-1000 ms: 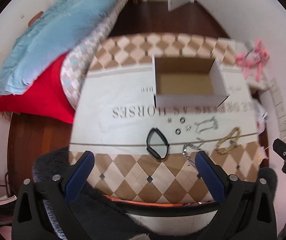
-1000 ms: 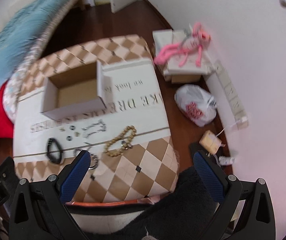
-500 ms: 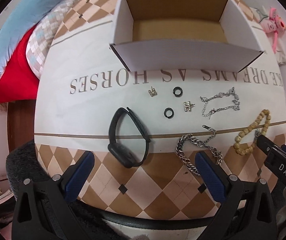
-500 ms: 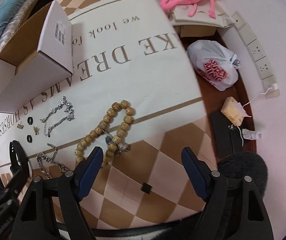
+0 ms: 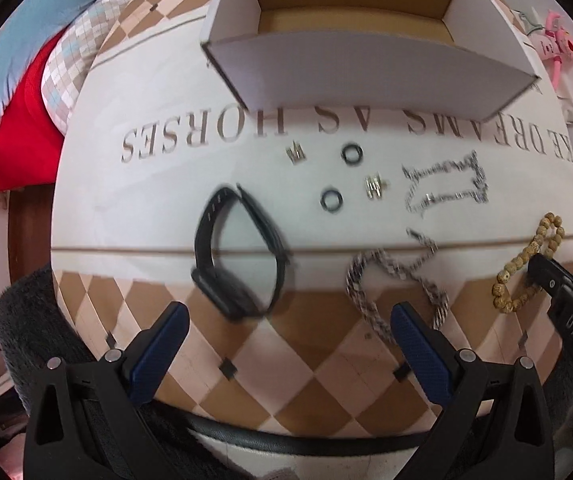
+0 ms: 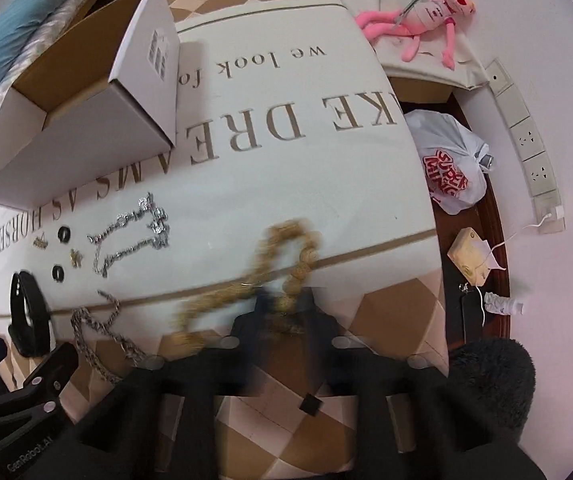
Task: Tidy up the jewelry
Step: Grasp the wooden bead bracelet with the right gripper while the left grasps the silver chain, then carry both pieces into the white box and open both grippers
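Jewelry lies on a cloth-covered table before an open white cardboard box (image 5: 366,60). In the left wrist view I see a black wristband (image 5: 242,252), a thick silver chain (image 5: 390,280), a thin silver chain (image 5: 446,188), two black rings (image 5: 352,154), small gold earrings (image 5: 374,188) and a wooden bead bracelet (image 5: 526,268). My left gripper (image 5: 286,328) is open, just short of the wristband. My right gripper (image 6: 282,308) is blurred and closed on the bead bracelet (image 6: 282,248); the box (image 6: 82,120) stands far left.
A pink plush toy (image 6: 418,20) lies on a side stand at the far right. A white plastic bag (image 6: 450,172) and a small wooden block (image 6: 470,256) lie on the floor by the wall. Bedding (image 5: 26,80) is at the left.
Both grippers moved forward and down toward the table. The right gripper's fingers went from wide open to closed around the bead bracelet. The left gripper stayed open.
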The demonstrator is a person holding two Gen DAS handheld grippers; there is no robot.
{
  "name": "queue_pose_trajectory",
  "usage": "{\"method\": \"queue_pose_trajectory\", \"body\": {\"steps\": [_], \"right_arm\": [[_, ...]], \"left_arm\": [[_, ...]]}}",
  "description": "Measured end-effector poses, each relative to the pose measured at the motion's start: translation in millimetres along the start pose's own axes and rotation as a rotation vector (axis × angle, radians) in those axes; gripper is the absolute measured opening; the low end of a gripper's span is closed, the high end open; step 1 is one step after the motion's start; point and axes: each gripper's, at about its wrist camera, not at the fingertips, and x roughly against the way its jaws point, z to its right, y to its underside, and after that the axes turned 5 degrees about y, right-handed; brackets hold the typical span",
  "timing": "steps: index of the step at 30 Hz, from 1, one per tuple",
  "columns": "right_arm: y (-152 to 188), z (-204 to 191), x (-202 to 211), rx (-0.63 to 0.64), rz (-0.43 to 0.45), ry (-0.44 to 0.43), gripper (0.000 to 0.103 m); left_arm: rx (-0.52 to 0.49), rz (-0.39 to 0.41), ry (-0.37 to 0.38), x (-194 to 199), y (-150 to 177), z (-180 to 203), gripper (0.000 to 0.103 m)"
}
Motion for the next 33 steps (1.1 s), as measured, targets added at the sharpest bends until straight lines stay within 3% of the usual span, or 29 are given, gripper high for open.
{"method": "queue_pose_trajectory", "body": {"steps": [6, 8, 12, 14, 15, 18, 20, 25, 33], "right_arm": [[25, 28, 6, -0.023, -0.019, -0.026, 0.010], [38, 36, 7, -0.033, -0.018, -0.027, 0.010], [51, 44, 6, -0.069, -0.006, -0.043, 0.010], [51, 43, 5, -0.072, 0.000, -0.039, 0.010], [52, 43, 5, -0.072, 0.005, -0.037, 0.010], [51, 39, 5, -0.063, 0.016, -0.027, 0.010], [50, 37, 6, -0.055, 0.019, -0.018, 0.010], [49, 35, 7, -0.050, 0.023, -0.019, 0.010], [51, 40, 25, -0.080, 0.042, -0.128, 0.010]], "left_arm": [[0.020, -0.039, 0.080, -7, 33, 2, 0.102], [0.030, -0.046, 0.106, -12, 36, 4, 0.088], [0.057, -0.047, 0.172, -22, 29, 6, 0.079], [0.068, -0.031, 0.175, -22, 28, 10, 0.069], [0.064, -0.016, 0.168, -20, 26, 13, 0.068], [0.024, 0.040, 0.129, -12, 21, 17, 0.043], [-0.004, 0.084, 0.134, -6, 21, 20, 0.006], [-0.012, 0.101, 0.166, -1, 16, 10, 0.006], [-0.055, 0.178, 0.231, 43, 17, -13, 0.005]]}}
